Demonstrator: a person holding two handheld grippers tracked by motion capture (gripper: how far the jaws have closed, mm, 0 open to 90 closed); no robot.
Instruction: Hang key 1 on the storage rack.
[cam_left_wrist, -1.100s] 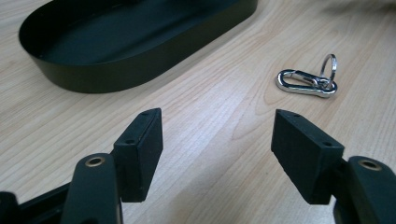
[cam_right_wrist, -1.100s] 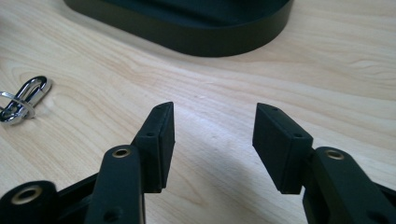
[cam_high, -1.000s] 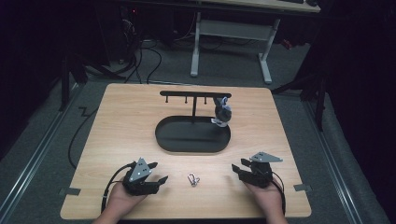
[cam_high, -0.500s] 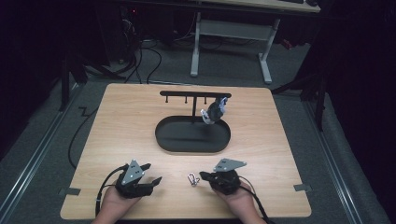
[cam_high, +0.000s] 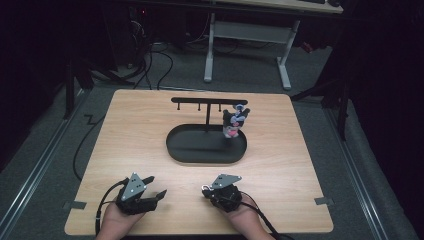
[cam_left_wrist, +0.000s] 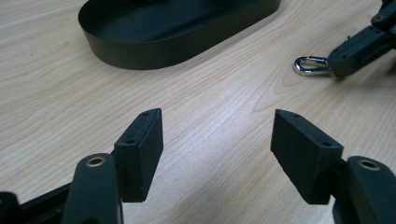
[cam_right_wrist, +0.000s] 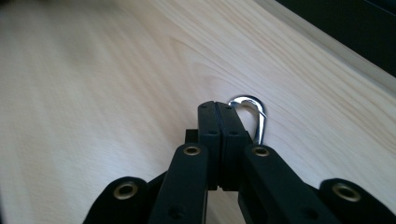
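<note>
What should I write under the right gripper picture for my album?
Right tongs pinched shut on a shiny silver clip lying on the wooden table.

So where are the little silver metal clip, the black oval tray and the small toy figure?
Silver metal clip (cam_left_wrist: 310, 65): left gripper view, on its shiny loop.
Black oval tray (cam_high: 181, 150): high view, on its left rim.
Small black, white and pink toy figure (cam_high: 232, 123): high view, on its body, hanging from the rack.

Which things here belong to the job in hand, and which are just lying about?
In the job: silver clip, right gripper shut on it; hook stand probably.
Lying about: black tray, hanging toy figure, open left gripper.
</note>
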